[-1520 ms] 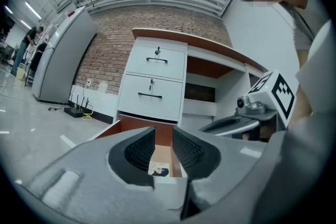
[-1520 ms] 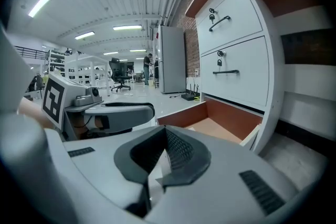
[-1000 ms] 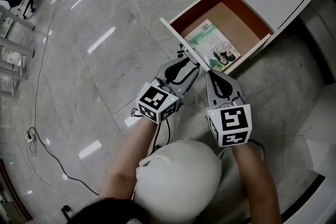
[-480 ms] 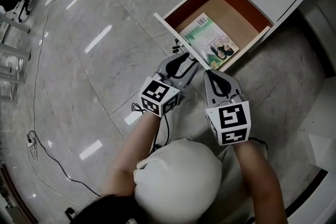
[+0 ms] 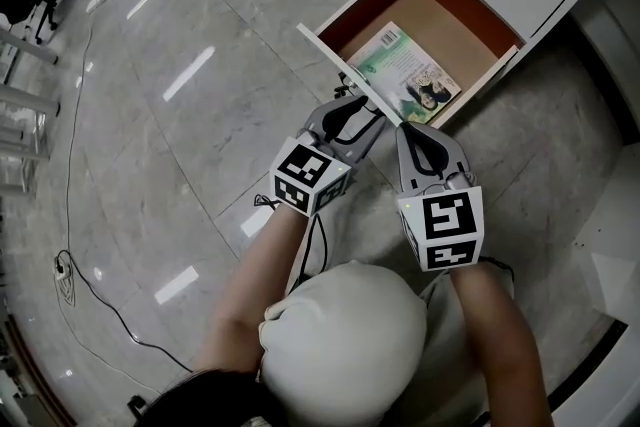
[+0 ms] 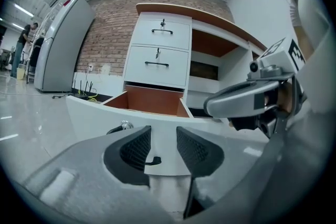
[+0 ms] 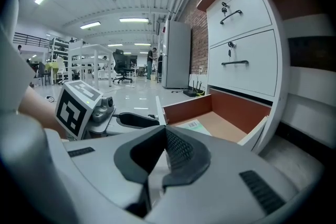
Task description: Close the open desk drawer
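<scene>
**Head view:** The bottom drawer (image 5: 455, 30) stands pulled out of the white desk at upper right, with a green booklet (image 5: 405, 75) lying flat inside. The left gripper (image 5: 358, 110) and right gripper (image 5: 415, 130) both have their tips at the drawer front (image 5: 335, 63). The panel's edge hides whether they touch it. A pale rounded shape covers the lower middle.

**Left gripper view:** The left gripper's (image 6: 164, 136) jaws stand apart and frame the drawer front (image 6: 105, 118). Only a short dark end of the handle (image 6: 153, 160) shows in the gap. The rest sits behind the left jaw, and the pads do not pinch it.

**Right gripper view:** The right gripper's (image 7: 164, 136) jaws are drawn together at the tips and hold nothing. The drawer front (image 7: 157, 113) appears edge-on just beyond them. Most of the booklet (image 7: 194, 125) is cut off.
</scene>
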Action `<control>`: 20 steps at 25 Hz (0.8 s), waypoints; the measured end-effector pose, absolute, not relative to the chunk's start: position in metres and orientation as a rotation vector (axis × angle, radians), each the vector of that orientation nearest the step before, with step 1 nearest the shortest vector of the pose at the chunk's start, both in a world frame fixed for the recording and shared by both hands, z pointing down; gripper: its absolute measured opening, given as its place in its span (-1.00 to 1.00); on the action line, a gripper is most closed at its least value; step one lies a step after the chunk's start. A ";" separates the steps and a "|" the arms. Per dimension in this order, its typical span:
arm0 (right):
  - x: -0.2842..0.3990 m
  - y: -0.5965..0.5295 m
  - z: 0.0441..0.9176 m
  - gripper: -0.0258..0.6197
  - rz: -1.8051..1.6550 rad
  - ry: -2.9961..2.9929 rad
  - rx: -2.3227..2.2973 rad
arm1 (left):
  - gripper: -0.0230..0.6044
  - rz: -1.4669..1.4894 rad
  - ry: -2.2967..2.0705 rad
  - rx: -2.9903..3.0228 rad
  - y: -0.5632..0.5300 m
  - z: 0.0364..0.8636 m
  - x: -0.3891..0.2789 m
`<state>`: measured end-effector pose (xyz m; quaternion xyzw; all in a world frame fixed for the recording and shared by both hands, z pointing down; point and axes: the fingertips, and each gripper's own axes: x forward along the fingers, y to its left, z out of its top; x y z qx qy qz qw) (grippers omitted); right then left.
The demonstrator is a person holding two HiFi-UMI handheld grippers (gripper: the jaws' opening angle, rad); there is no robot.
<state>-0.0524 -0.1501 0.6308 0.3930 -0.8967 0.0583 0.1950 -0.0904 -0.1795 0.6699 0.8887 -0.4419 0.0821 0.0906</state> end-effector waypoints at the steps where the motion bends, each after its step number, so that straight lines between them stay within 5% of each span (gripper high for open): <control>1: -0.053 -0.150 0.630 -0.89 0.162 -2.517 1.105 | -0.47 0.252 -1.306 2.647 -0.180 0.670 -0.089; 20: -0.054 -0.144 0.627 -0.89 0.143 -2.522 1.103 | -0.12 0.210 -1.350 2.472 -0.184 0.692 -0.110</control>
